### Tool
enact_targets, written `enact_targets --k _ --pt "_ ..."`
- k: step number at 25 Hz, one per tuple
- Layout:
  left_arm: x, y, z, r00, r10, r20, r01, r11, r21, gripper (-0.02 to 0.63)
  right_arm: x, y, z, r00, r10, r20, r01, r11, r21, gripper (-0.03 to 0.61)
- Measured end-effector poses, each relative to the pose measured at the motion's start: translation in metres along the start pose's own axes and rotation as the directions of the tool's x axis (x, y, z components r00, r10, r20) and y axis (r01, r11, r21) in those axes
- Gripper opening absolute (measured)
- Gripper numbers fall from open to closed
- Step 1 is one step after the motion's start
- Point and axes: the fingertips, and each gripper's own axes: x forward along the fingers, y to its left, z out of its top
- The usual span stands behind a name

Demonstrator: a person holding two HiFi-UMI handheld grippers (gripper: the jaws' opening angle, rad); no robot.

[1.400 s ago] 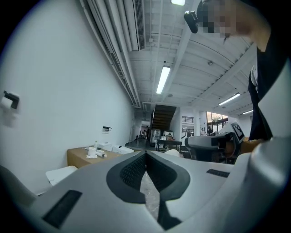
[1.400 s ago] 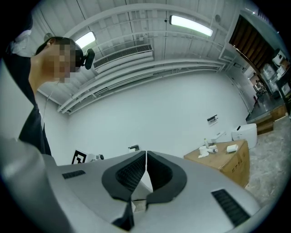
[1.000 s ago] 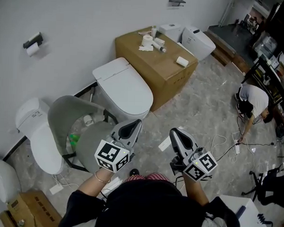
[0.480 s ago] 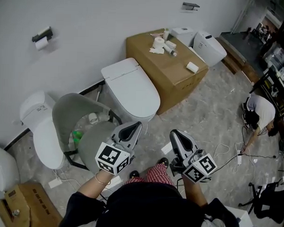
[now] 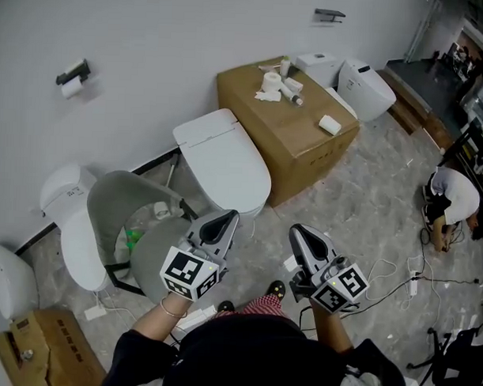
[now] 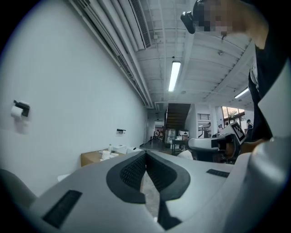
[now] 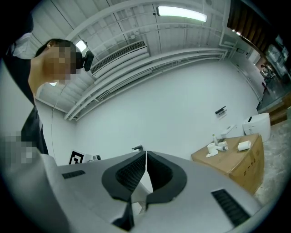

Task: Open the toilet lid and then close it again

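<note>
White plastic toilet lid down, beside brown cardboard box. Short of toilet: left tongs, right tongs, both closed tip-to-tip, empty.

Bare test hall; loose toilets, cardboard box, ceiling ducts

The toilet looks glossy white and smooth; the box is matt brown cardboard; the floor is polished grey marbled stone.
</note>
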Motion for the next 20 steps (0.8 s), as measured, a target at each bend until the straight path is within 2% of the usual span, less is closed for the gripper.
enact_targets --k 11,20 --pt "0.076 -0.016 0.012 0.999 0.034 -0.014 -0.033 0.999 0.038 0.005 -0.006 -0.076 0.031 0.999 0.041 0.035 -0.042 0.999 0.027 0.023" --pt "0.127 -0.033 0.014 0.999 0.053 -0.01 -0.053 0.998 0.037 0.005 -0.011 -0.121 0.05 0.995 0.091 0.038 -0.092 0.995 0.03 0.023"
